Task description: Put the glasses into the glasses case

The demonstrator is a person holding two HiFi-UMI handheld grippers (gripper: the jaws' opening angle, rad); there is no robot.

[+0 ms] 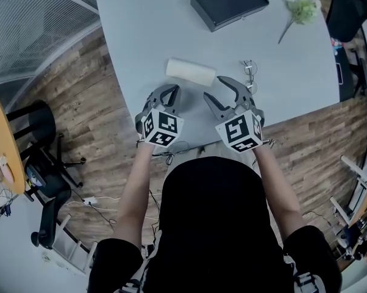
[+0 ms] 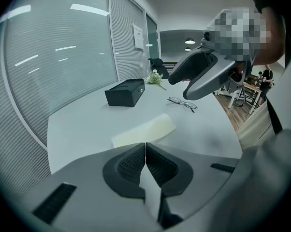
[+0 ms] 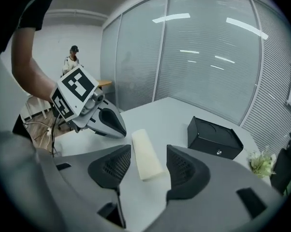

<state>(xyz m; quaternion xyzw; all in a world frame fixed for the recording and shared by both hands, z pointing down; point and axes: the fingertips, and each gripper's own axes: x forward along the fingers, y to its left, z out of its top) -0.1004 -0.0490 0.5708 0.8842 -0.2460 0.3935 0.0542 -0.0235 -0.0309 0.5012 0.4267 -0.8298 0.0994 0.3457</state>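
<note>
Head view question for you: how were your arms set over the table (image 1: 128, 35)?

me: both forearms were stretched out in front of me, side by side, bare from the short sleeves down. Each gripper was tipped forward and down at the tabletop, with the marker cubes facing up at my head cam. My left gripper (image 1: 173, 90) had its jaws pressed together with nothing in them; its own view (image 2: 145, 145) showed the two ribbed pads meeting in a thin seam. My right gripper (image 1: 216, 89) had its jaws spread wide and held nothing.

them: ok, and where were the glasses (image 1: 249, 73)?

me: they were lying on the table, just past the outer jaw of my right gripper and not touching it. In the left gripper view they (image 2: 182, 102) sat beyond the cream oblong thing (image 2: 144, 131), under the nose of the right gripper. That cream thing (image 1: 191, 72) lay flat just ahead of both sets of jaws, and the right gripper view (image 3: 149, 151) framed it between my open pads but down on the table, not pinched. A black box (image 1: 229, 3) sat closed at the far side, well apart, with a flower sprig (image 1: 301, 8) near it. Honestly I couldn't tell which of those two was the case.
</note>
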